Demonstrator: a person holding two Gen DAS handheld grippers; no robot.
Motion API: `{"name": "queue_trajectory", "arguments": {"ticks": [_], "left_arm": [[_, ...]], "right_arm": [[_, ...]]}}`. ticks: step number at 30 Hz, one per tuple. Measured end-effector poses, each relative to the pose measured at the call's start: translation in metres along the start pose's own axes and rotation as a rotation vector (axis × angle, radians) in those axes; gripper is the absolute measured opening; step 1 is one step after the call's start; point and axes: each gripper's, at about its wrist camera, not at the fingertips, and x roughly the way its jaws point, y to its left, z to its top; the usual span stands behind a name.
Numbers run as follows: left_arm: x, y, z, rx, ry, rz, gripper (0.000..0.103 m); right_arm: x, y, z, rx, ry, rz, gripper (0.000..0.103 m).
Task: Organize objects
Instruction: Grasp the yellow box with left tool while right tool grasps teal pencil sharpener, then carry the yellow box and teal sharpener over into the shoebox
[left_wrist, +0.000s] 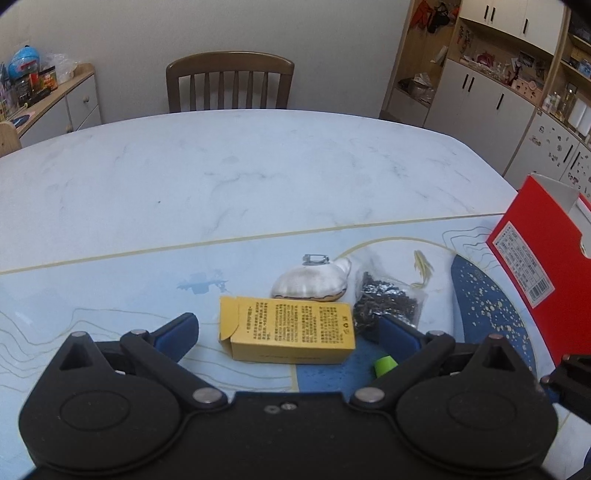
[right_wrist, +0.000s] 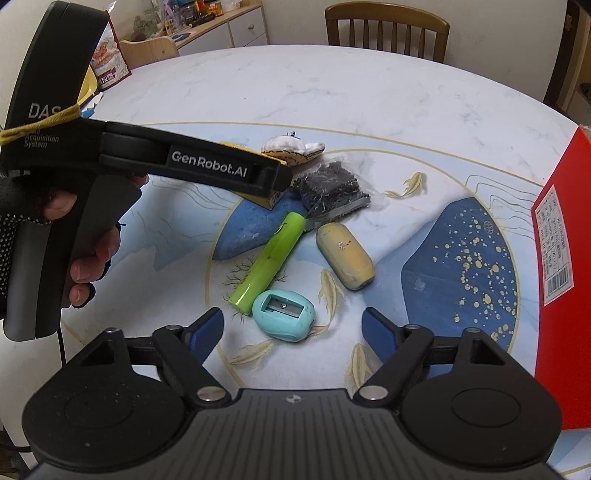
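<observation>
Sorting step: my left claw (left_wrist: 286, 334) spread wide, straddling yellow box (left_wrist: 291, 334); right claw (right_wrist: 293, 326) released near sharpener (right_wrist: 283, 309). Next: clench on box, carry to red box (left_wrist: 546, 258) far right, I reckon.

- Soft, even indoor light falls from overhead; both views are moderately bright with a cool cast.
- The marble bench (left_wrist: 229, 166) shows a broad, pale sheen but no hard glare.
- Shadows are faint and short, as under the yellow box (left_wrist: 291, 332).
- Fisheye bending curves the bench edge and the cabinets (left_wrist: 491, 81) (strongest at the corners, which darken).
- Focus is fairly sharp centrally; far shelves look soft.
</observation>
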Motion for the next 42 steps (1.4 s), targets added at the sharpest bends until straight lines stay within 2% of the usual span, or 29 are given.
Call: {"name": "queue_trajectory", "arguments": {"ticks": [2,5,12,17,18,22,32,42], "left_arm": [[0.002,0.002,0.000,-0.006,0.002,0.004,0.102],[0.003,0.004,0.000,-0.018,0.003,0.010,0.100],[0.004,0.008,-0.002,-0.029,0.003,-0.002,0.090],[0.003,0.007,-0.002,-0.023,0.001,-0.009,0.075],[0.003,0.007,-0.002,-0.025,0.000,-0.008,0.074],[0.002,0.010,-0.003,-0.046,-0.004,0.008,0.072],[-0.012,0.014,-0.008,-0.106,0.002,0.004,0.071],[-0.051,-0.002,-0.006,-0.121,-0.018,-0.016,0.071]], "right_arm": [[0.001,-0.001,0.000,0.002,-0.001,0.002,0.078],[0.002,-0.001,0.001,0.001,0.001,0.008,0.070],[0.005,0.000,0.002,-0.007,0.005,0.014,0.057],[0.006,0.001,0.002,-0.014,0.004,0.010,0.051],[0.007,0.002,0.002,-0.016,0.004,0.010,0.047],[0.007,0.002,0.002,-0.022,0.004,0.017,0.038],[-0.001,-0.001,-0.003,-0.010,-0.016,0.029,0.038],[-0.039,-0.015,-0.012,0.020,-0.050,0.041,0.038]]}}
